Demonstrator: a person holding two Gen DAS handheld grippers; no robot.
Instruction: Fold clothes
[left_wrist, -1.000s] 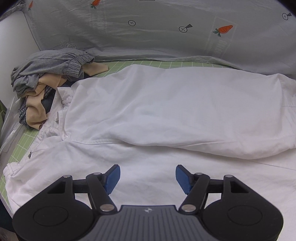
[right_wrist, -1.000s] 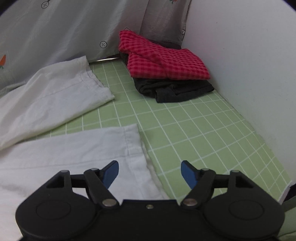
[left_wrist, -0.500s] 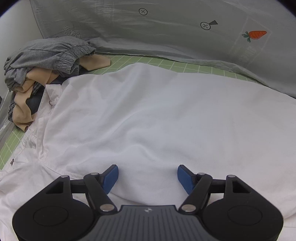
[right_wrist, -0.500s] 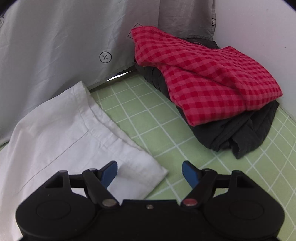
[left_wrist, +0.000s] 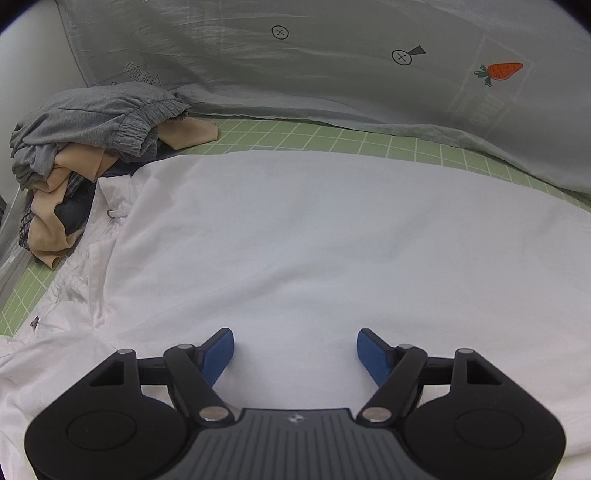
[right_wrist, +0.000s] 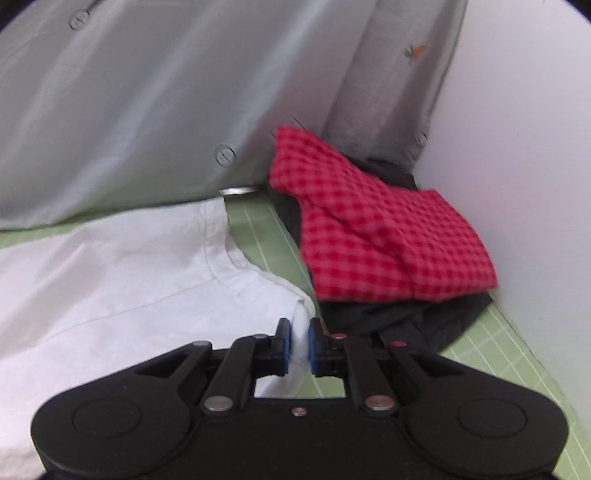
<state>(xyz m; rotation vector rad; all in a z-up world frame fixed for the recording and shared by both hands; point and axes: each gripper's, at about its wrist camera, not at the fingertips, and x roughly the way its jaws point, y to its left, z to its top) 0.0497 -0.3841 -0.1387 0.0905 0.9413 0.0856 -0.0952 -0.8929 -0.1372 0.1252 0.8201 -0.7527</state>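
Right gripper (right_wrist: 299, 349): jaws drawn close together, pinching a fold of white cloth between the blue pads (right_wrist: 286, 350); the pinched spot is the near corner of a hem.
Left gripper (left_wrist: 295, 354): jaws spread wide, nothing between the blue pads (left_wrist: 219, 354); it hangs over the broad middle of the white fabric, and whether the pads touch the cloth I cannot tell.
White garment (left_wrist: 314, 236): spread flat across the green mat and filling most of the left wrist view; a waistband or placket with a drawstring loop shows at its left end, bunched and creased. In the right wrist view (right_wrist: 122, 273) its hemmed end reaches toward the stacked clothes, the edge curving up to the clamped corner.
Green grid mat (left_wrist: 332, 138): visible as a strip behind the white garment and as slivers at the left edge.
Unfolded pile (left_wrist: 85, 147): grey, tan and dark pieces heaped at the far left, touching the garment's left end.
Red checked cloth (right_wrist: 373, 236): folded, lying on top of a dark garment (right_wrist: 436, 317) in the corner, just beside the right gripper.
Grey printed sheet (left_wrist: 332, 66): hangs as a backdrop behind the mat, with a carrot print and circled marks.
Sharpness: right wrist view is slightly blurred.
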